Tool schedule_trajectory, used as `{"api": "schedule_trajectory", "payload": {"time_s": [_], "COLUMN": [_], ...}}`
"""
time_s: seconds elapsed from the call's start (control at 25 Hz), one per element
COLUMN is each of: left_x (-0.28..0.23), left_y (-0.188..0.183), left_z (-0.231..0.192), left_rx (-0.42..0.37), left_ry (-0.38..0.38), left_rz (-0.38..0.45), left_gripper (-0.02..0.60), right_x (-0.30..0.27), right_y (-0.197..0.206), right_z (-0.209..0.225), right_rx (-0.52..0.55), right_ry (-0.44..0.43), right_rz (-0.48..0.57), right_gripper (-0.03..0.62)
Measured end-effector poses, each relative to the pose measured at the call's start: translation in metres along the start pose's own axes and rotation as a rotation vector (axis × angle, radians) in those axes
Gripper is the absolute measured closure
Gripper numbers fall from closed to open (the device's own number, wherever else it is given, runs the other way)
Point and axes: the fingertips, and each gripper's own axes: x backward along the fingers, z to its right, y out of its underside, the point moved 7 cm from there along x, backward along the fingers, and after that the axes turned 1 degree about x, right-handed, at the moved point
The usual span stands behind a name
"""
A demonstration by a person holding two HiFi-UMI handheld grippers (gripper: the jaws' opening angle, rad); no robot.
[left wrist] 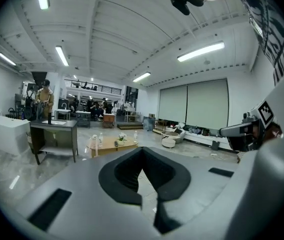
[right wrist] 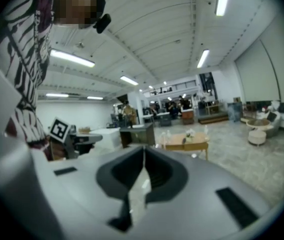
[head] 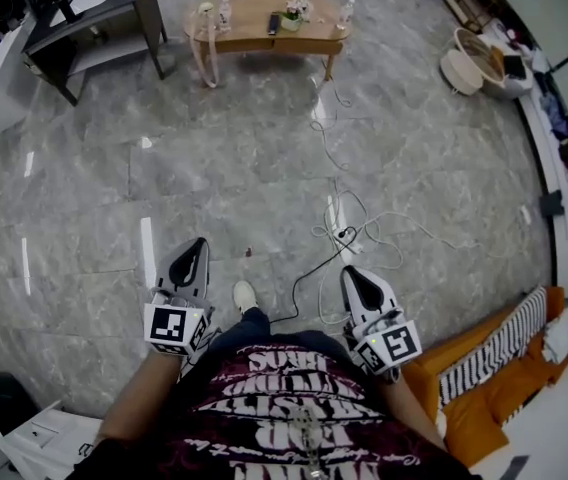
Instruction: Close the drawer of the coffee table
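STEP: approach | CLAWS: my left claw (head: 196, 248) and my right claw (head: 354, 276) both closed, empty | TARGET: low light-wood surface (head: 269, 23) (the coffee table), far ahead, well apart; drawer not discernible | METHOD: I avoid the white floor cables (head: 339, 218), then push the drawer front squarely with closed tips.

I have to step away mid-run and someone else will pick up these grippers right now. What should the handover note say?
Left gripper: shut, empty.
Right gripper: shut, empty. Both are held out in front of the person, pointing ahead.
Coffee table: far off across the floor, out of reach. Its drawer is too small to make out from here.
Done: nothing on the drawer yet.
Left: walk over, probably skirting the cables lying in between, then push the drawer shut.
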Motion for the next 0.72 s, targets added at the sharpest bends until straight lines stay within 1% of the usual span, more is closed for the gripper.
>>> {"api": "schedule_trajectory", "payload": {"time_s": [0.12,0.24,0.36,0.44,0.52,0.6,0.72], "left_x": [-0.008,-0.016,-0.026,-0.036,-0.047,-0.059,-0.08], "left_y": [-0.008,-0.015,-0.012,-0.007,-0.006,-0.008,-0.009], "left_z": [-0.015,-0.023,-0.023,-0.022,-0.019,-0.015,-0.012], "left_rx": [0.049,0.067,0.062,0.062,0.067,0.067,0.057], "left_ry": [0.034,0.039,0.03,0.028,0.034,0.045,0.045], "left_rz": [0.039,0.068,0.038,0.005,-0.008,-0.006,-0.014], "left_gripper": [0.561,0.561,0.561,0.561,0.561,0.561,0.56], "right_x": [-0.009,-0.009,-0.002,0.003,0.006,0.005,-0.007], "right_y": [-0.011,-0.021,-0.028,-0.031,-0.03,-0.025,-0.019], "right_z": [0.0,0.002,0.008,0.017,0.028,0.038,0.056], "right_rx": [0.005,0.021,0.022,-0.001,-0.031,-0.053,-0.067], "right_ry": [0.031,0.062,0.108,0.142,0.169,0.179,0.162], "right_rz": [0.016,0.024,0.032,0.039,0.04,0.034,0.017], "right_gripper": [0.559,0.557,0.557,0.558,0.558,0.558,0.559]}}
